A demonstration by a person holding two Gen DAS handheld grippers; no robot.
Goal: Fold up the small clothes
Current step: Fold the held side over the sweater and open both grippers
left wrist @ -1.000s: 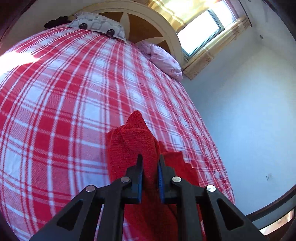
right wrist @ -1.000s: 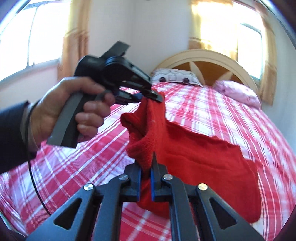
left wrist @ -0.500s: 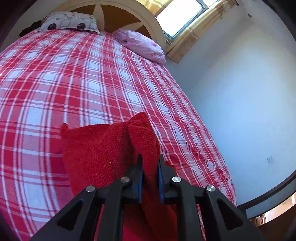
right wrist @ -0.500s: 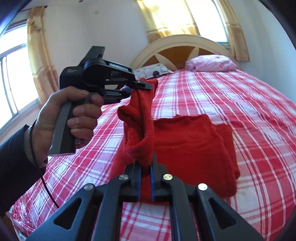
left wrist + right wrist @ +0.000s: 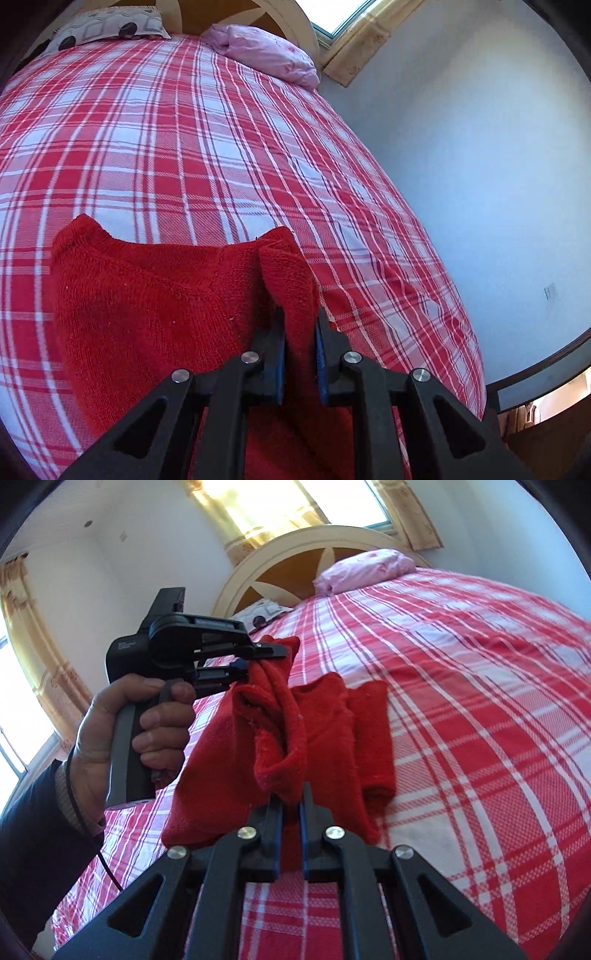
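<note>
You are carrying the red knitted garment (image 5: 317,738) across the red plaid bed (image 5: 480,701), now half laid; left tongs (image 5: 300,325) and right tongs (image 5: 291,801) are clamping its raised edge.

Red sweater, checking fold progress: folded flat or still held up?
Held up: both grippers pinch the red sweater, its lower part draping onto the bed.

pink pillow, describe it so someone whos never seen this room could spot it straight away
Start at the bed with the red and white checked cover and follow it up to the arched headboard. The pink pillow lies there on the window side; unlike the grey patterned pillow beside it, it is plain pale pink and crumpled.
</note>
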